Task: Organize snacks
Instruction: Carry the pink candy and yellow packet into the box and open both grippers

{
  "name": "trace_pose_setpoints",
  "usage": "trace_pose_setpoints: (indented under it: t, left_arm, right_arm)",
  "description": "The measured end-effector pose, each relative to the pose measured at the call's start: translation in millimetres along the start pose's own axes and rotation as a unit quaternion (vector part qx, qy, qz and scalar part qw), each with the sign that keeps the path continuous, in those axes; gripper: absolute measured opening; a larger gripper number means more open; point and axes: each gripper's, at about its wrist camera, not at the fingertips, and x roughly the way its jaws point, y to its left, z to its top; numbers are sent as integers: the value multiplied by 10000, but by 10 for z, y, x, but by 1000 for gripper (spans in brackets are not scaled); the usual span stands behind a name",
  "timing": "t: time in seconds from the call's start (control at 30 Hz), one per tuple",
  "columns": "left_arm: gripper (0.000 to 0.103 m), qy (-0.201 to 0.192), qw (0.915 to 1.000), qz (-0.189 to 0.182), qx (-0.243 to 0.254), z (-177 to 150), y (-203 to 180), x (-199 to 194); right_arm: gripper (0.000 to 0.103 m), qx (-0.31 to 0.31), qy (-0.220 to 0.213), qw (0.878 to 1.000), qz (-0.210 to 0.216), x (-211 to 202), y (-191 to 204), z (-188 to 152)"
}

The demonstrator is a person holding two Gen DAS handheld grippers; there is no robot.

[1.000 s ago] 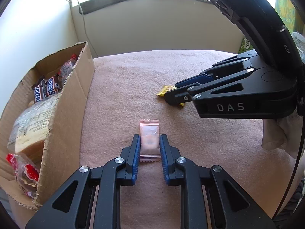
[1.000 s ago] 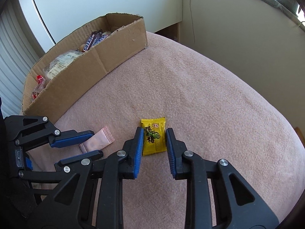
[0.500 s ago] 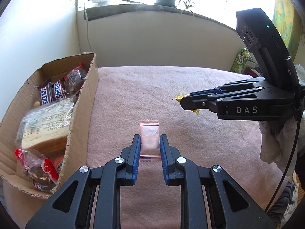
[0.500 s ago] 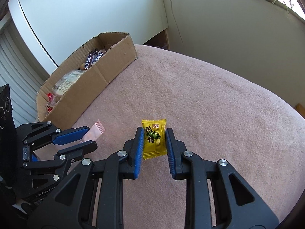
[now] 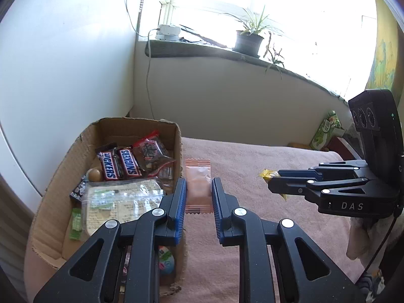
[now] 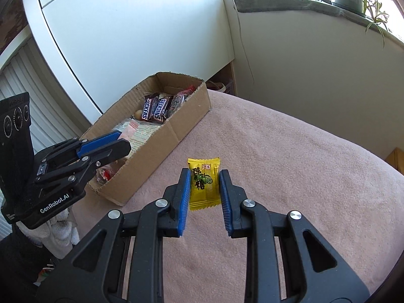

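Observation:
My left gripper (image 5: 198, 185) is shut on a pink candy packet (image 5: 198, 184) and holds it in the air by the right wall of the cardboard box (image 5: 178, 151). The box holds Snickers bars (image 5: 118, 164), a bread pack (image 5: 118, 202) and other snacks. My right gripper (image 6: 204, 179) is shut on a yellow candy packet (image 6: 204, 184), held above the pink blanket (image 6: 290, 164). The right gripper also shows in the left wrist view (image 5: 274, 179), and the left gripper in the right wrist view (image 6: 121, 141), over the box (image 6: 181, 128).
A white cabinet (image 6: 126, 38) stands behind the box. A windowsill with a potted plant (image 5: 248, 41) and a cable runs along the back wall. A green packet (image 5: 325, 132) lies past the blanket's far right edge.
Both grippers have lifted their candies off the blanket. The left gripper has moved left to the box's edge; the right gripper has risen and follows.

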Motion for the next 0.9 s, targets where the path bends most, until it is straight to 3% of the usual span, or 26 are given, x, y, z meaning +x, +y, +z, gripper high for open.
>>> trace_pose_setpoints:
  t: [0.37, 0.9]
  left_arm:
    - [18, -370, 9970, 406, -548, 183, 652, -69]
    - [18, -241, 9961, 650, -553, 133, 936, 15]
  right_arm:
    - [24, -76, -143, 9998, 128, 221, 371, 315]
    - [24, -362, -167, 9990, 192, 736, 870, 645]
